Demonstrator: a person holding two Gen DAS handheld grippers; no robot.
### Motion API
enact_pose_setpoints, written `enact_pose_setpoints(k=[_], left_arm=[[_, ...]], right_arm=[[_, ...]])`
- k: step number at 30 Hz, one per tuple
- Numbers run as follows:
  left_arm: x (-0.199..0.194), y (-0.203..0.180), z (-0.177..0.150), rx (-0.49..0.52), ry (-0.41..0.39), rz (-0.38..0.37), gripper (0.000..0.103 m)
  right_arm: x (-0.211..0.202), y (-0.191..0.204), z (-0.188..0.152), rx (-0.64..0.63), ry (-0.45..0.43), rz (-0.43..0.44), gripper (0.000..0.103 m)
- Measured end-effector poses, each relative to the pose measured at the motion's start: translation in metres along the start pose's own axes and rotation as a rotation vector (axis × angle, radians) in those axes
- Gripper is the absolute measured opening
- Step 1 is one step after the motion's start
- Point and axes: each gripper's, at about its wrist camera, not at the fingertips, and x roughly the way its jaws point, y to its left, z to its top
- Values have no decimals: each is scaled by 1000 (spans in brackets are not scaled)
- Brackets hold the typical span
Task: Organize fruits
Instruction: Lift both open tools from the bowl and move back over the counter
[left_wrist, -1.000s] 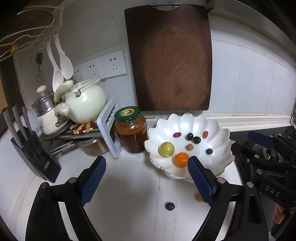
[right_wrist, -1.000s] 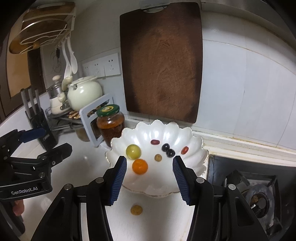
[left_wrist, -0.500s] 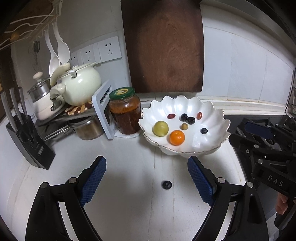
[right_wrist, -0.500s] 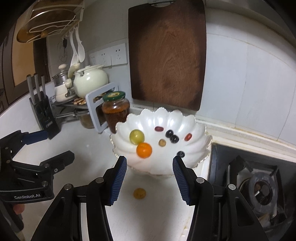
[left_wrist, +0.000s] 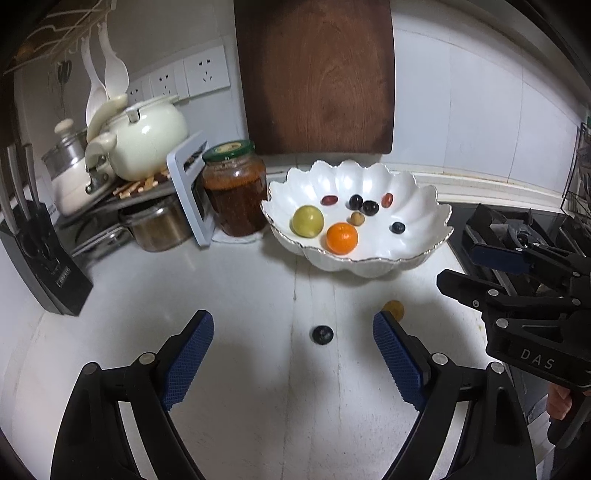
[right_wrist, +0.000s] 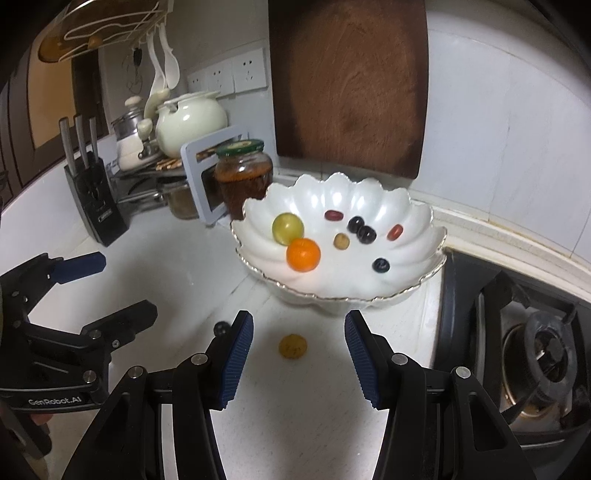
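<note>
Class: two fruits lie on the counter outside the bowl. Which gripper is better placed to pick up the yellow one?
Right gripper: open, with the yellow fruit centred between its fingers. The left gripper frames the dark berry instead.

Left tongs (left_wrist: 293, 328) agape — dark berry (left_wrist: 323, 335) between, scalloped bowl (left_wrist: 424, 206) beyond

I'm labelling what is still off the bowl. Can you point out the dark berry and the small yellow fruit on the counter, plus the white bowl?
dark berry (left_wrist: 323, 335), left wrist view, its top.
small yellow fruit (right_wrist: 292, 346), right wrist view, its centre.
white bowl (right_wrist: 424, 225), right wrist view, bare inner wall.
</note>
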Motion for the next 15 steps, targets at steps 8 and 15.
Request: enact_pose_setpoints(k=[8, 15], left_arm=[[14, -3, -12, 14, 4, -20, 81], [33, -2, -21, 2, 31, -52, 76]], right_arm=[[16, 3, -8, 1, 31, 19, 53], [32, 4, -12, 19, 60, 31, 52]])
